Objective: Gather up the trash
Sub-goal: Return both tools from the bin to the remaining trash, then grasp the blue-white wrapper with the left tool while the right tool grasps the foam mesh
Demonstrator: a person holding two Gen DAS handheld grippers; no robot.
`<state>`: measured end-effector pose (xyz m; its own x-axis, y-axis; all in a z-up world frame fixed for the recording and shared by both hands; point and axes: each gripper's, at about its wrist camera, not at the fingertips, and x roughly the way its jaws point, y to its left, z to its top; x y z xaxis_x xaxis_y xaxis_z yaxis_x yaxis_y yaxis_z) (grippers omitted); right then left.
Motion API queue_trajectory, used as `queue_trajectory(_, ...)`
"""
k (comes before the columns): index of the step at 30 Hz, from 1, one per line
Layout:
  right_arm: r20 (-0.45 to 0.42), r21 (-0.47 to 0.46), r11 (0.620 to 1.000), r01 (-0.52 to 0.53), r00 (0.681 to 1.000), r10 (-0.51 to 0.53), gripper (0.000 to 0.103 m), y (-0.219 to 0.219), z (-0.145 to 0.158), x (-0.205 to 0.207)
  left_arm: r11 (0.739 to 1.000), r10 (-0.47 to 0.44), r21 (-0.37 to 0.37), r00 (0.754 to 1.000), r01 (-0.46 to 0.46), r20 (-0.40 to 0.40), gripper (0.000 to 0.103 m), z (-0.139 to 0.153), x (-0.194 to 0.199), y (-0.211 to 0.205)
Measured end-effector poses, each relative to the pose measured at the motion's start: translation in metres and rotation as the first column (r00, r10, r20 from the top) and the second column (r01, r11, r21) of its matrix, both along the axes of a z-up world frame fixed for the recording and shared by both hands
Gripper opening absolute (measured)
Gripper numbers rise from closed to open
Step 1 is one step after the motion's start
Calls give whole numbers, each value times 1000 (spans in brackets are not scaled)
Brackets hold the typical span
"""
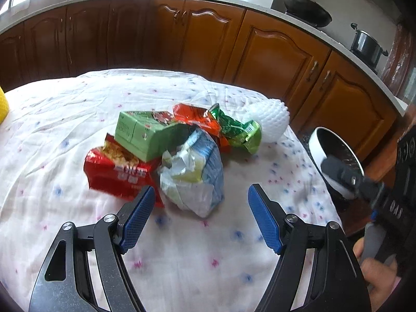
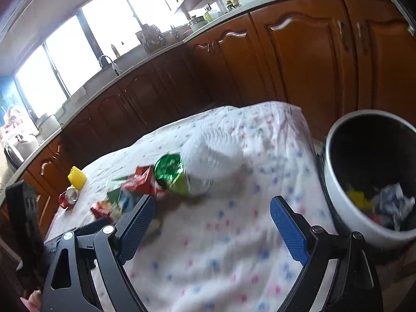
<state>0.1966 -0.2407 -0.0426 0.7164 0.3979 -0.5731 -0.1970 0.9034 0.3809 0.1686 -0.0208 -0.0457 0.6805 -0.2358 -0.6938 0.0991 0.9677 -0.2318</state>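
Note:
A heap of trash lies on the cloth-covered table point(image 1: 65, 119): a red snack bag point(image 1: 114, 174), a green carton point(image 1: 141, 135), a crumpled white-and-blue bag point(image 1: 192, 176), an orange-red wrapper point(image 1: 197, 119), a green wrapper point(image 1: 239, 130) and a white foam fruit net point(image 1: 267, 122). My left gripper point(image 1: 201, 200) is open and empty just in front of the white-and-blue bag. My right gripper point(image 2: 212, 213) is open and empty over the table's right part, near the green wrapper point(image 2: 171, 174) and foam net point(image 2: 213, 156). A white bin point(image 2: 338, 187) beside the table holds trash.
A yellow object point(image 2: 77, 177) and a crushed red can point(image 2: 69, 196) lie at the table's far left. Brown kitchen cabinets point(image 1: 273, 52) with a countertop, a wok point(image 1: 306, 7) and a pot point(image 1: 366, 44) stand behind. The bin also shows in the left wrist view point(image 1: 318, 153).

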Motion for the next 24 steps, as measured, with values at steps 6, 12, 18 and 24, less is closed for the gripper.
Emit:
queue_trajectory(6,5,-20,999,-43,999,43,75,16,1,36,1000,18,24,1000,-18,-9,75,-5,15,-3)
queue_trajectory(12,-35,-66,996,-62,998,59,23,30,-11,64,999,14,42,1000,-13,-26,68,-10,23,-7)
queue_trajectory(18,-9,-48,997,-68,998,68,11,21,-7,44,999,-9,47,999,11,-47,38,-14,23,-10)
queue_trajectory(24,16,-5,999,-48,999,48,11,-2,2,11,999,-31,11,999,31,-40,34,-2,11,-14)
